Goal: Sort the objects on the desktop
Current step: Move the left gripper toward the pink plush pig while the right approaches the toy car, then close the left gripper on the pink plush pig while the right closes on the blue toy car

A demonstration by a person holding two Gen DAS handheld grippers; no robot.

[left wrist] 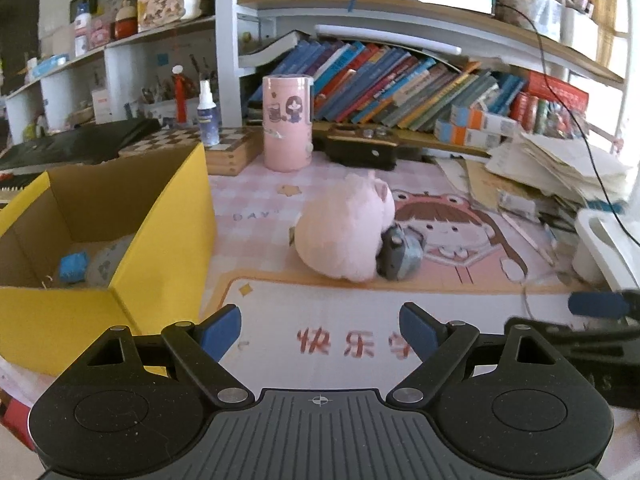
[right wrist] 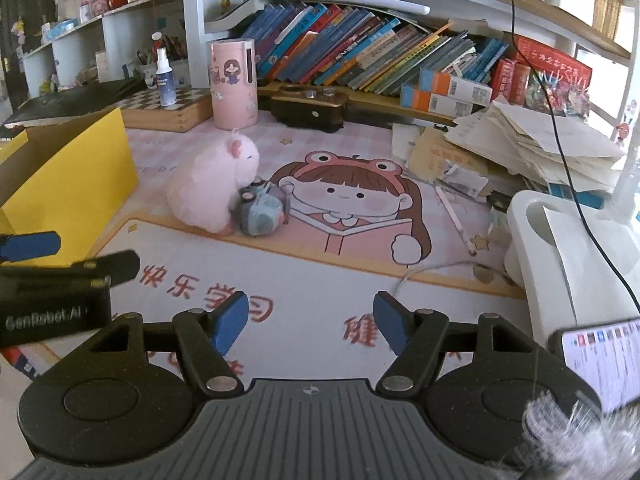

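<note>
Both the left hand-held gripper (left wrist: 320, 330) and right hand-held gripper (right wrist: 310, 322) are released at lower frame, the plush (left wrist: 340, 232) touching the toy camera (left wrist: 400, 256) mid-frame.

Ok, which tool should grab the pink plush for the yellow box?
Left, probably. The left tool is open, faces the pink plush, and the yellow box sits on its side. The right tool is open too, but farther from the box.
</note>
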